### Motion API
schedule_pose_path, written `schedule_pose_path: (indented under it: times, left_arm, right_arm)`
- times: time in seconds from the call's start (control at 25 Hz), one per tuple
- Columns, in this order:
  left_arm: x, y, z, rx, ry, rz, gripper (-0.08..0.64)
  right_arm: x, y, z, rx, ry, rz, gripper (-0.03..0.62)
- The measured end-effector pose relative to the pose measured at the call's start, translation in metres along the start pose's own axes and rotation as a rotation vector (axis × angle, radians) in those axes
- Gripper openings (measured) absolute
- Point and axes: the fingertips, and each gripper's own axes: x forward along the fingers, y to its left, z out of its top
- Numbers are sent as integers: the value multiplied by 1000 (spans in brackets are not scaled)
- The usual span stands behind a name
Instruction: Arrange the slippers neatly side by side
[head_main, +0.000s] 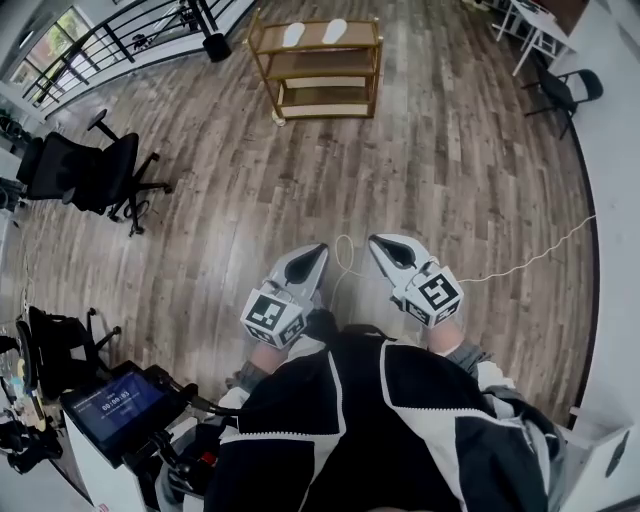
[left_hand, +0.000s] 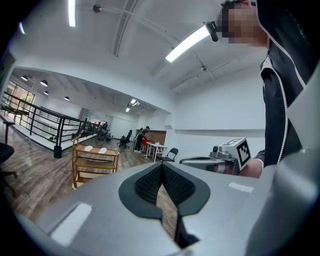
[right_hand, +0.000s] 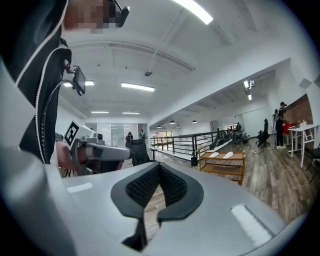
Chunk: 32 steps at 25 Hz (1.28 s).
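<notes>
Two white slippers (head_main: 314, 33) lie side by side on the top shelf of a wooden rack (head_main: 320, 66) far across the room. They also show small in the left gripper view, slippers (left_hand: 95, 149), and in the right gripper view, slippers (right_hand: 222, 155). My left gripper (head_main: 318, 252) and right gripper (head_main: 378, 244) are held close to my body, well short of the rack. Both are shut with nothing between the pads. The jaws point forward over the wooden floor.
Black office chairs (head_main: 95, 172) stand at the left by a railing (head_main: 110, 35). A white cable (head_main: 520, 262) runs across the floor on the right. A folding chair (head_main: 563, 92) and white table (head_main: 535, 30) are at the far right. A screen (head_main: 115, 405) sits by my left side.
</notes>
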Motion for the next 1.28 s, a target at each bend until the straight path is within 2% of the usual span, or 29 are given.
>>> schedule_pose_path:
  times: [0.24,0.4,0.56,0.68,0.96,1.28]
  left_arm:
    - [44,99,25,2,5,-63,15]
    - [57,124,33,52,14,-116,15]
    - [78,191,51,38,20,-158,15]
    - [91,225,55,39,25,-181,15]
    - [121,269,59,15,22,-195,15]
    - [179,297,56,21,38,-154,15]
  right_arm:
    - [89,-54,20,-6,-4,-79,5]
    - [120,-68,30,-18,-32,-109,5]
    - [189,-96,50,-11,-45,-143,5]
    - [221,-114,57,-16,-42,-166,5]
    - [254,-147,60,-13,-20,-196,5]
    - [280,-214,54,5,-18,-155,5]
